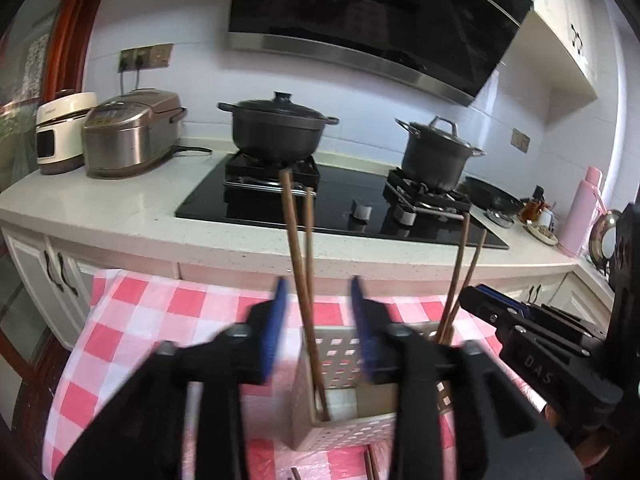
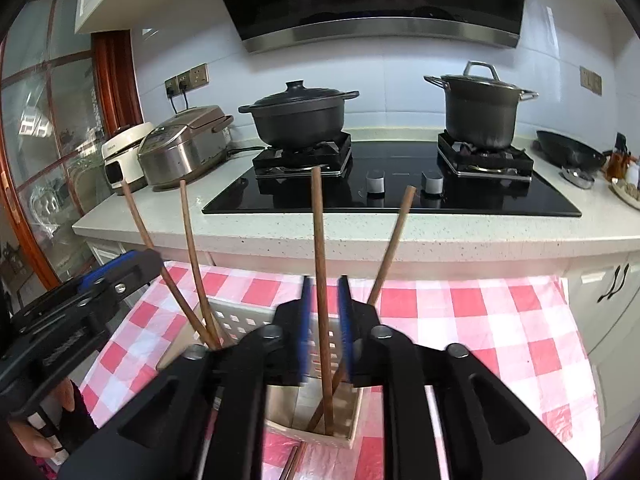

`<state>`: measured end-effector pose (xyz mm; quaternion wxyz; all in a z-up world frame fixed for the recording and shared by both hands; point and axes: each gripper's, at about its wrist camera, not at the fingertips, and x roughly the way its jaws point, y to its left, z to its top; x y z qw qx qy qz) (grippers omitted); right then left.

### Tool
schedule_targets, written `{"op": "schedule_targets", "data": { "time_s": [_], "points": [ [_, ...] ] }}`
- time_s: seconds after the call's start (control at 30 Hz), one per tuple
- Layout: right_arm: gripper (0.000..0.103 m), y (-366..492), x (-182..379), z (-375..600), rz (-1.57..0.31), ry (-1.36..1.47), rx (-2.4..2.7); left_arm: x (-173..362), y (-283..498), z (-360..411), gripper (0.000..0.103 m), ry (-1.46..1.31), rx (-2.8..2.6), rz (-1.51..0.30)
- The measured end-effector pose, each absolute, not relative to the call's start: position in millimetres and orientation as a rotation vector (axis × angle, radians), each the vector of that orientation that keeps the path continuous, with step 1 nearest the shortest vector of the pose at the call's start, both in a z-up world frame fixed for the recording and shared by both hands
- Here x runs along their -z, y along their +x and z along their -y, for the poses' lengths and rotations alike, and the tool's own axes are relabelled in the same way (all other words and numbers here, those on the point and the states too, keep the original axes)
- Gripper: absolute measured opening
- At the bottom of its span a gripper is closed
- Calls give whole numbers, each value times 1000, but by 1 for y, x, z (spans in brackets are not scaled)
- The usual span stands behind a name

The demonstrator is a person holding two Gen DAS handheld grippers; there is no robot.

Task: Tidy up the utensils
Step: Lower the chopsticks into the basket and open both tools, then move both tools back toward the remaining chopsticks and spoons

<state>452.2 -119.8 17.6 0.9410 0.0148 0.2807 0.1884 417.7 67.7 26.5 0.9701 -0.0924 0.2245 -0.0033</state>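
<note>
Both pairs of jaws stand parted, pads clear of the wood. Between the left gripper (image 1: 318, 320) fingers rise two chopsticks (image 1: 298, 248), near upright in the perforated holder (image 1: 340, 432); the right gripper (image 2: 324, 324) brackets another chopstick pair (image 2: 320, 264), tips down in the same holder on the checked cloth (image 1: 140, 320).

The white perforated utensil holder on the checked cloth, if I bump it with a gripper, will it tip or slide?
The white perforated holder looks thin-walled and probably light, so a bump could shift it. The long chopsticks stand well above its rim and lean outward, which likely makes it top-heavy and apt to tip. The checked cloth beneath looks glossy, so sliding seems possible.
</note>
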Motion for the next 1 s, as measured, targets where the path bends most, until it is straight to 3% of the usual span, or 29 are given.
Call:
{"op": "schedule_targets", "data": {
  "time_s": [0.03, 0.37, 0.53, 1.0],
  "points": [
    [42, 450, -18, 123, -565, 37, -383, -27, 414, -70, 45, -188, -3, -444],
    [42, 406, -11, 160, -529, 55, -384, -15, 345, -94, 93, -164, -146, -371],
    [42, 373, 10, 164, -542, 36, -396, 6, 308, -90, 98, -94, -183, -387],
    [37, 314, 101, 158, -721, 70, -408, 73, 245, -89, 98, -112, -210, -519]
  ]
}}
